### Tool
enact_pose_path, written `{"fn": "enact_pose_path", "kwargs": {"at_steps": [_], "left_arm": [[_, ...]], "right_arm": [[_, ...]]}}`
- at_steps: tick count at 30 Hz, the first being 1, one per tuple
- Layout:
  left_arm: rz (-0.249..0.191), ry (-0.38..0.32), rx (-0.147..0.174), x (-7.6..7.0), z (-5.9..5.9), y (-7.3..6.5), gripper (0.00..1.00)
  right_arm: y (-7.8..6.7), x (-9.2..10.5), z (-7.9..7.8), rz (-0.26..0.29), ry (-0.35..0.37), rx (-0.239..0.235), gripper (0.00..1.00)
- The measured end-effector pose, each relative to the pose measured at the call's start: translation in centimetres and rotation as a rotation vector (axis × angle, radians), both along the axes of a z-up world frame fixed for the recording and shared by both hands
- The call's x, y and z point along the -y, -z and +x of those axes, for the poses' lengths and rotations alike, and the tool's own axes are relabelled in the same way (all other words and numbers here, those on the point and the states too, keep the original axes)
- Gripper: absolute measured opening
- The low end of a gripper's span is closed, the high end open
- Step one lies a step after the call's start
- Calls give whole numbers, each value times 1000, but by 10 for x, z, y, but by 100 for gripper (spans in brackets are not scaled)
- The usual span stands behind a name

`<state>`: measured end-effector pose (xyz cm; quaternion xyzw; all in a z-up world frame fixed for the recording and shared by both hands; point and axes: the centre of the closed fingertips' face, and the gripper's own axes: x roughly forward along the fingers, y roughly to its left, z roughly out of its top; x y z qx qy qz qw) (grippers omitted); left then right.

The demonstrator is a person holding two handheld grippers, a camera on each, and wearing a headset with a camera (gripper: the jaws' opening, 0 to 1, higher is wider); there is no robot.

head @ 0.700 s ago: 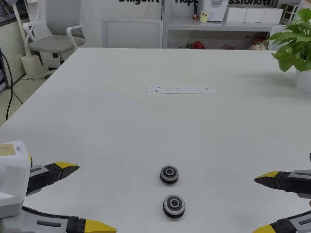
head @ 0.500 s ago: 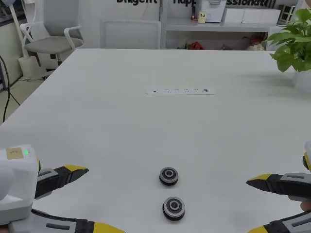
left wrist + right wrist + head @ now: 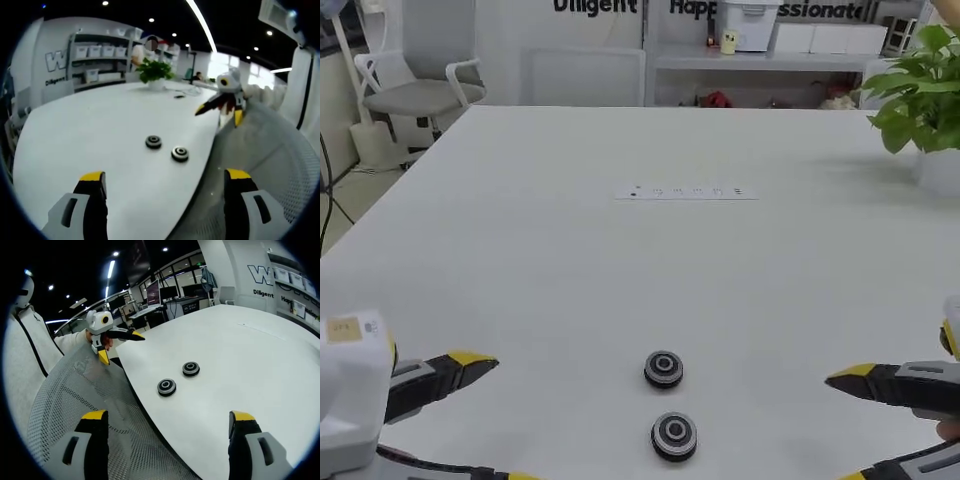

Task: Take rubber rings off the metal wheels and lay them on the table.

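Note:
Two small metal wheels with black rubber rings lie flat on the white table near its front edge: a far wheel (image 3: 663, 369) (image 3: 153, 142) (image 3: 190, 369) and a near wheel (image 3: 674, 437) (image 3: 180, 154) (image 3: 166, 387). My left gripper (image 3: 490, 420) (image 3: 165, 176) hovers open at the lower left, well to the left of both wheels. My right gripper (image 3: 842, 428) (image 3: 168, 415) hovers open at the lower right, equally apart from them. Neither holds anything. Each gripper faces the other across the wheels: the right gripper (image 3: 220, 102) and the left gripper (image 3: 112, 335).
A white power strip (image 3: 685, 192) lies mid-table. A potted plant (image 3: 915, 90) stands at the far right corner. An office chair (image 3: 415, 90) and shelves stand beyond the table. A mesh chair back (image 3: 75, 405) sits just off the front edge.
The head camera has tilted a little, shifting the whole scene. Both grippers have edged slightly inward towards the wheels and stay open. The wheels have not moved.

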<state>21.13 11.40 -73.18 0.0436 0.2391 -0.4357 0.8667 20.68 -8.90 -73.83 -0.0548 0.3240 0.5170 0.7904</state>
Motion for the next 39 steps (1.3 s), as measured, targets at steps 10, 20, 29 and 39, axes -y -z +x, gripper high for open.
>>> {"fn": "enact_pose_path", "kwargs": {"at_steps": [10,20,29,39], "left_arm": [[-1,-8,2,-1,0,-2,99],[-5,-13,9,-2,-3,-5,97],[-6,-23,12,-6,-5,-6,97],[-3,-30,16,-9,-4,-8,97]], "right_arm": [[1,2,0,-2,0,-6,98],[1,3,1,1,3,-7,96],[0,6,0,6,17,-3,96],[-1,7,-1,2,16,-4,96]]}}
